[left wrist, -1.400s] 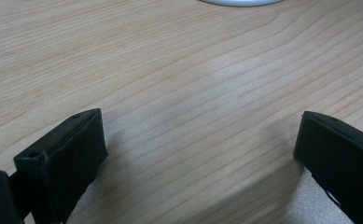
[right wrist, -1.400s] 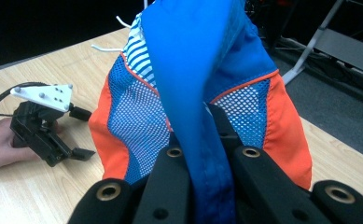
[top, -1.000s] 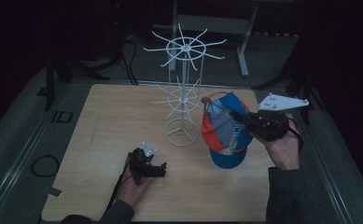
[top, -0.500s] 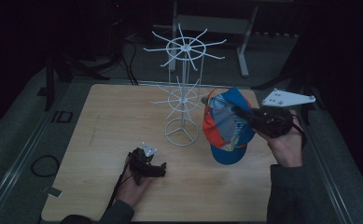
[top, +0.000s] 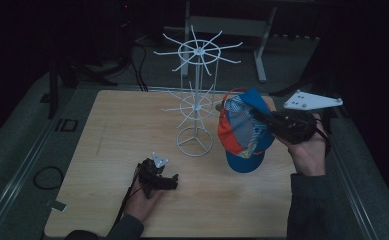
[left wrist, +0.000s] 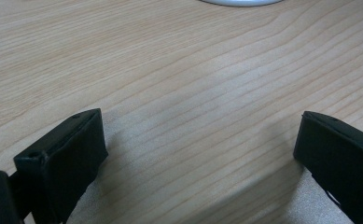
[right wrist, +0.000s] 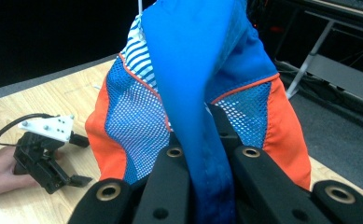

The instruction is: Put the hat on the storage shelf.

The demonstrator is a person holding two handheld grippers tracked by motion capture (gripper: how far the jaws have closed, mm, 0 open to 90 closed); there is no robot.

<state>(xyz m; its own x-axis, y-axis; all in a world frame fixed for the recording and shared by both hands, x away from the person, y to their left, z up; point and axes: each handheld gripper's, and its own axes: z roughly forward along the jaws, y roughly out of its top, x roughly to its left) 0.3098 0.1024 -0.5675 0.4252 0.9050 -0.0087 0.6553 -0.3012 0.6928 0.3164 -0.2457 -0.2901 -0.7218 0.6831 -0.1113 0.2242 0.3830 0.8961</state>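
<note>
The right claw (top: pixel 262 117) stands clamped on the cap (top: pixel 242 131), seemingly its blue band.

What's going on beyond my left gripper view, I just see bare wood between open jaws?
Observer: The right gripper is shut on a cap, pinching a blue strip of its fabric.
Operator: Is the cap on the table?
Observer: In the high view it hangs from the gripper, beside a white wire rack; I cannot tell if its brim touches the table.
Operator: Is anything hung on that rack?
Observer: No, the prongs of both tiers are bare.
Operator: And where's my left gripper?
Observer: The left gripper rests on the table near the front edge, to the left of the rack's ring base.
</note>
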